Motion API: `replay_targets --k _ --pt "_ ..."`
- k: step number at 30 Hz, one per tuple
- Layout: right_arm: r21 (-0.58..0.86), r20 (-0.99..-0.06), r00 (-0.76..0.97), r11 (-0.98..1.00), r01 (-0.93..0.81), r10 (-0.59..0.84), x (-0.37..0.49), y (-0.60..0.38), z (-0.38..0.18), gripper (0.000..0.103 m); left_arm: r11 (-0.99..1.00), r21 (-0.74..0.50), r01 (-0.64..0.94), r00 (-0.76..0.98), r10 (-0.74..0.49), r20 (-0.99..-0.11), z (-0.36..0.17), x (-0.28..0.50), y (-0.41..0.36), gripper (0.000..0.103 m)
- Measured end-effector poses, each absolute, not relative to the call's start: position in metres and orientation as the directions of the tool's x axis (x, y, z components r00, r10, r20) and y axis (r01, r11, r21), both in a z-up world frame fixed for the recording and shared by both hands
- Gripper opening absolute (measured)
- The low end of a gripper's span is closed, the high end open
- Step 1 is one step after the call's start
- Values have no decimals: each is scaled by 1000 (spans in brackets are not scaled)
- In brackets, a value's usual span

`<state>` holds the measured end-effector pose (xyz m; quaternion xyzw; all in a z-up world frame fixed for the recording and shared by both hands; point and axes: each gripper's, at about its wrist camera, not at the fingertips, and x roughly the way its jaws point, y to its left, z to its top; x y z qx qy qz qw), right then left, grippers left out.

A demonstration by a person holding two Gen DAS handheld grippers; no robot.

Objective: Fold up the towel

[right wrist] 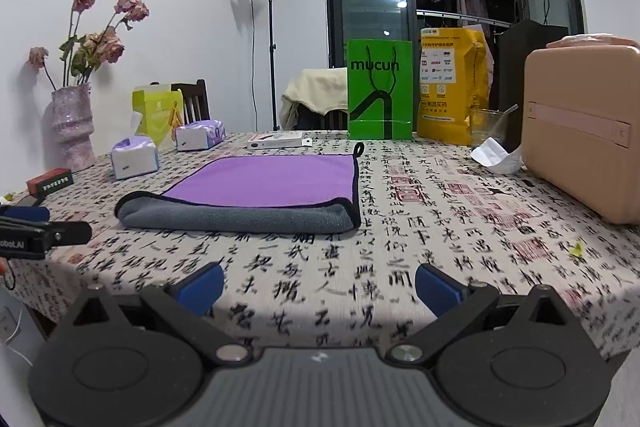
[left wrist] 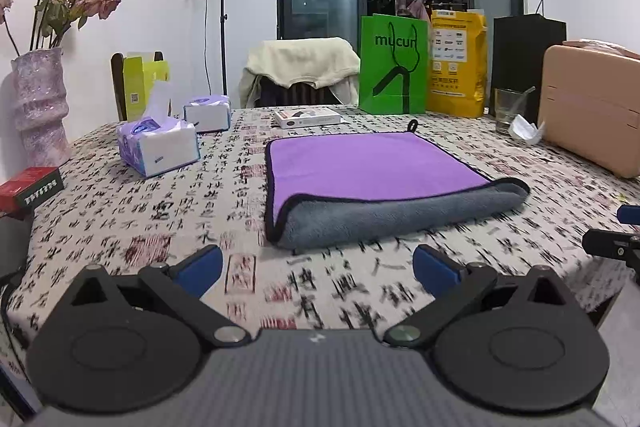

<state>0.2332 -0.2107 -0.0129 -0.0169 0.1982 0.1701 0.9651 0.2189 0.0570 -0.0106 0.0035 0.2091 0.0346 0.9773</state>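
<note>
A purple towel (left wrist: 368,165) with a grey underside and black trim lies folded on the calligraphy-print tablecloth (left wrist: 160,211); its grey folded edge faces me. It also shows in the right wrist view (right wrist: 268,183). My left gripper (left wrist: 318,269) is open and empty, just short of the towel's near edge. My right gripper (right wrist: 320,289) is open and empty, near the table's front edge, short of the towel's right corner. Each gripper shows at the edge of the other's view: the right one (left wrist: 616,239), the left one (right wrist: 36,227).
Two tissue packs (left wrist: 158,147) (left wrist: 207,113) and a white flat box (left wrist: 307,117) lie beyond the towel. A vase (left wrist: 38,107) and red box (left wrist: 30,187) stand left. A green bag (left wrist: 394,65), yellow bag (left wrist: 458,63), glass (left wrist: 509,109) and tan case (left wrist: 592,115) stand at the back right.
</note>
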Motion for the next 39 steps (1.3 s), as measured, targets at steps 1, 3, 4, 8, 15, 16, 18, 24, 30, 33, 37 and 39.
replay_targets --k 1,3,4,8,15,16,18,24,30,33,37,39 --pt "33 -394 861 941 -338 323 241 -210 -13 101 997 30 -68 910 74 -408 -10 225 58 103" --pt "28 -395 860 939 -341 324 252 -208 -12 100 997 39 -73 911 83 -404 -9 237 60 103" --pt "23 -397 858 938 -346 326 259 -207 -11 100 996 37 -79 909 87 -408 -8 244 62 103" --pt "10 -405 852 933 -359 332 287 -204 -8 93 996 8 -84 905 79 -419 -7 272 72 103" --pt "20 -430 831 924 -382 352 341 -197 -7 82 999 35 -12 897 27 -441 -10 307 76 82" --pt "28 -438 823 921 -389 361 347 -195 -7 80 999 38 -10 890 26 -454 -12 311 77 76" --pt "44 -451 811 917 -397 373 359 -192 -7 78 1000 30 -7 878 21 -478 -16 318 82 72" --pt "115 -511 745 893 -436 429 390 -188 -12 66 1000 -11 8 855 -13 -518 -22 324 93 37" --pt "116 -558 712 889 -443 427 398 -183 -19 28 1000 14 18 846 -8 -534 -21 321 92 7" --pt "94 -564 711 888 -449 420 399 -181 -19 6 999 38 23 854 0 -521 -18 323 90 6" --pt "74 -561 712 882 -465 422 404 -182 -15 6 999 41 11 851 12 -524 -13 334 91 6" --pt "55 -561 712 877 -477 422 409 -181 -11 6 999 44 6 853 18 -521 -9 340 92 6"
